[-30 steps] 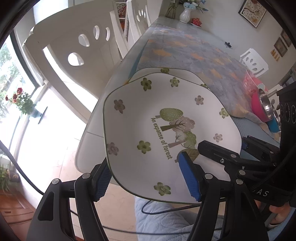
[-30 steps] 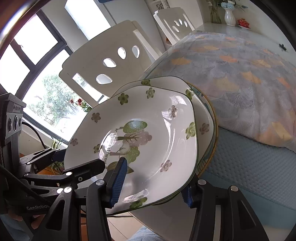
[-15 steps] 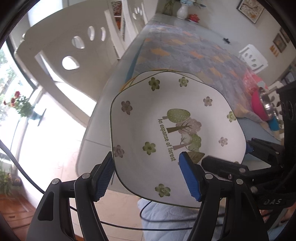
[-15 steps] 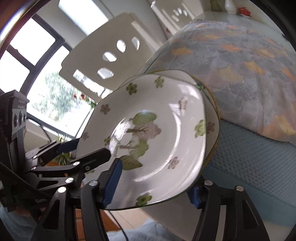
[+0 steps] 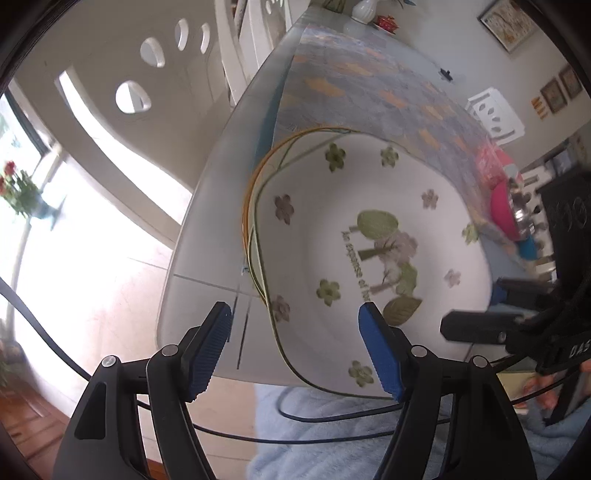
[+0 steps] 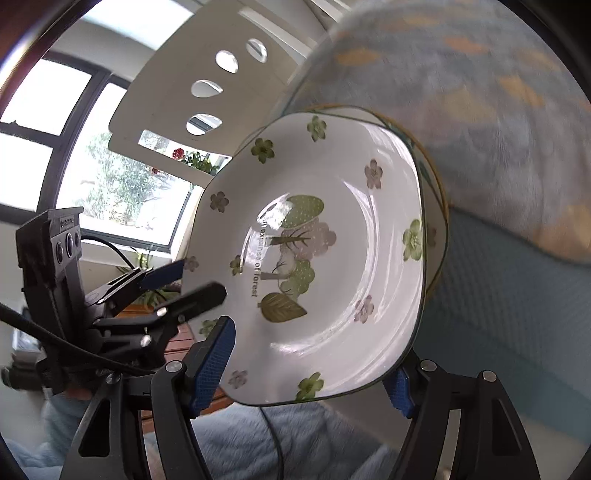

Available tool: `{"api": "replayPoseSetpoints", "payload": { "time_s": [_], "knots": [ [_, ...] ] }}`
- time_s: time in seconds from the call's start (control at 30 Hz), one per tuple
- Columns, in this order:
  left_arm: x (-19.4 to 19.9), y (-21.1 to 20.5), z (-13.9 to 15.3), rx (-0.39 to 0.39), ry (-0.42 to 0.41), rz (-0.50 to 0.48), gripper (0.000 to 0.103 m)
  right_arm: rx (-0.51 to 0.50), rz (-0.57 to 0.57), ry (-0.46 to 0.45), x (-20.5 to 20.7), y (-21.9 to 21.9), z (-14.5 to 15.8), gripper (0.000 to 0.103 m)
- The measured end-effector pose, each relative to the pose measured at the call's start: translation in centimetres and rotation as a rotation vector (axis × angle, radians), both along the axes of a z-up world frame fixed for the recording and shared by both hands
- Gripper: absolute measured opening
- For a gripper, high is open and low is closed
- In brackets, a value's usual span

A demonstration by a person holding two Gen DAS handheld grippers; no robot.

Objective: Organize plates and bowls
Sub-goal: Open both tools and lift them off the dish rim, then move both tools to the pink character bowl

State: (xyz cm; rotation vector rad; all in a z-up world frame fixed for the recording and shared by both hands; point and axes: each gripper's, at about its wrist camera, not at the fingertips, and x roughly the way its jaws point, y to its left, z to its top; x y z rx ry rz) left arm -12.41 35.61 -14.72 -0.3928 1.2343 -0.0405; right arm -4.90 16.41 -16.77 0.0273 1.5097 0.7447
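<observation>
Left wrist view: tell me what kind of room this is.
Most likely a home dining room: a long table with a patterned cloth, white cut-out chairs alongside, framed pictures on the wall.

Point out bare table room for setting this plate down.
Free: the patterned cloth beyond the plate stack, up to the vase; also the frosted table strip between the white chair and the stack. Crowded: right edge, around the pink bowl.

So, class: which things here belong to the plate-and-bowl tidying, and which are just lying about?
Part of the job:
floral forest plate
orange-rimmed plate beneath it
pink bowl
left gripper
right gripper

Just lying about:
white chair
patterned tablecloth
white vase
wall pictures
</observation>
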Motion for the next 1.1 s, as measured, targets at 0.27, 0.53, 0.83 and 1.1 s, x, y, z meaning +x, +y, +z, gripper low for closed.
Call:
{"api": "replayPoseSetpoints", "payload": {
  "time_s": [0.27,0.53,0.83,1.1],
  "knots": [
    [2.0,0.7,1.5,-0.046,-0.019,-0.047,0.070,-0.147,0.005,0.091,-0.6,0.0,0.1,0.083],
    [3.8,-1.5,4.3,-0.010,-0.028,-0.119,0.071,-0.123,-0.051,0.166,-1.2,-2.8,0.5,0.083],
    [6.2,-9.8,8.4,0.038,-0.142,-0.188,0.074,0.058,-0.170,0.035,-0.5,-12.1,5.3,0.083],
    [8.6,-20.6,8.8,0.089,-0.168,-0.039,0.074,-0.124,-0.102,-0.537,-2.2,-21.3,11.8,0.082]
  ]
}}
